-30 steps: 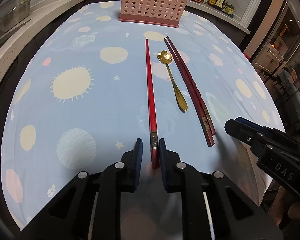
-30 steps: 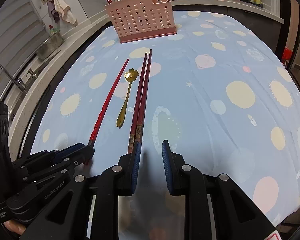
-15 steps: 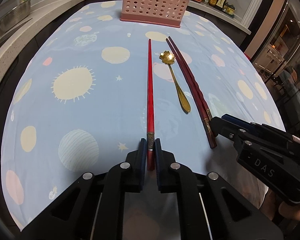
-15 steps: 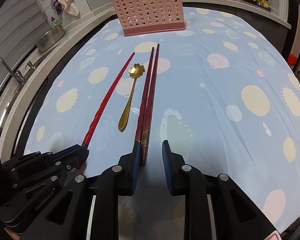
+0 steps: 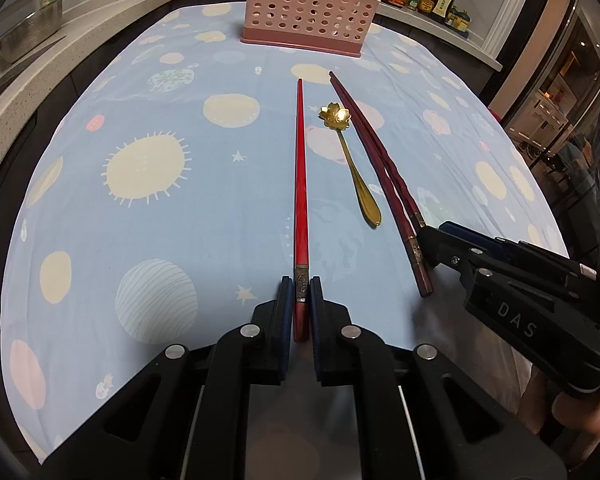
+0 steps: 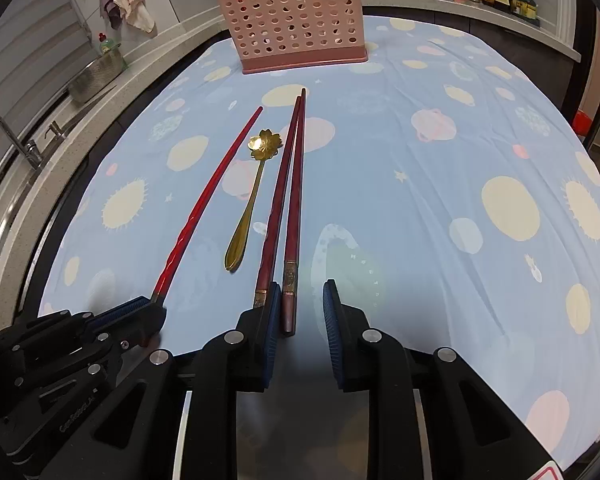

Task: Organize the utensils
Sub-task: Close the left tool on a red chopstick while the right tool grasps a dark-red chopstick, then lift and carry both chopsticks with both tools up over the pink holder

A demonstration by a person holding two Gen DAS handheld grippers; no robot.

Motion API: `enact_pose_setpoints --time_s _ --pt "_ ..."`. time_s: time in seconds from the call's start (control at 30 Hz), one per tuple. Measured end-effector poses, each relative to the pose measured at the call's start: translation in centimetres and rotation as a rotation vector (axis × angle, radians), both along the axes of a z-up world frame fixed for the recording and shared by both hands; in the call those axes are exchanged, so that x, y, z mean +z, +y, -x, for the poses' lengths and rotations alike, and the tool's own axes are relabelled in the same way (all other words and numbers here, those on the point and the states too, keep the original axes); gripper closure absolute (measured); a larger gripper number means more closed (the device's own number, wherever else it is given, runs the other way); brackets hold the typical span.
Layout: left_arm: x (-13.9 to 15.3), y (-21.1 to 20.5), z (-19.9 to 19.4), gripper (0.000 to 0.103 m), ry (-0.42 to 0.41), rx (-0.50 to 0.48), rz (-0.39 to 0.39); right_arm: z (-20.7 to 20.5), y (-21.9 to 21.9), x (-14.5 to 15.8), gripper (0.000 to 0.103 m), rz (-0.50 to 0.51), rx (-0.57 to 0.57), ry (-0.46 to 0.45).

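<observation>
Blue planet-print tablecloth (image 5: pixel 148 240) covers the table; pink perforated utensil holder (image 5: pixel 308 4) stands at its far end. Left gripper (image 5: pixel 301 300) is clamped on the butt of the bright red chopstick (image 5: pixel 300 184). Right gripper (image 6: pixel 300 304) stands narrowly open around one of the dark red chopsticks (image 6: pixel 290 216), not pinching. Gold flower spoon (image 5: pixel 350 160) lies between the chopsticks.
</observation>
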State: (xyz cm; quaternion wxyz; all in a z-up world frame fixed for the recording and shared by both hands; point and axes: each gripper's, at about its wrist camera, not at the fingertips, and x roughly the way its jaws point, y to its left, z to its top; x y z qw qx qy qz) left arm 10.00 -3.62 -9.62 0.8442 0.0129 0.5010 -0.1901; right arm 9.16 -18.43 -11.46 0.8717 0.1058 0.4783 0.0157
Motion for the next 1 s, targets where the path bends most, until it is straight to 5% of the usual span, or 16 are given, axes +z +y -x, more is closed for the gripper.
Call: enact_pose_setpoints --time_s 0.23,0.37,1.0 --pt "0.0 0.0 0.0 0.095 0.002 0.004 0.006 -0.3 0.3 -0.1 0.083 0.031 0.008 -0.018" --pt "0.0 0.1 -0.1 0.095 0.004 0.007 0.017 -0.4 0.4 -0.1 0.095 0.038 0.01 -0.023" --pt "0.0 0.1 0.1 0.095 -0.002 0.012 0.033 1.1 -0.8 1.0 0.096 -0.008 -0.024 -0.046"
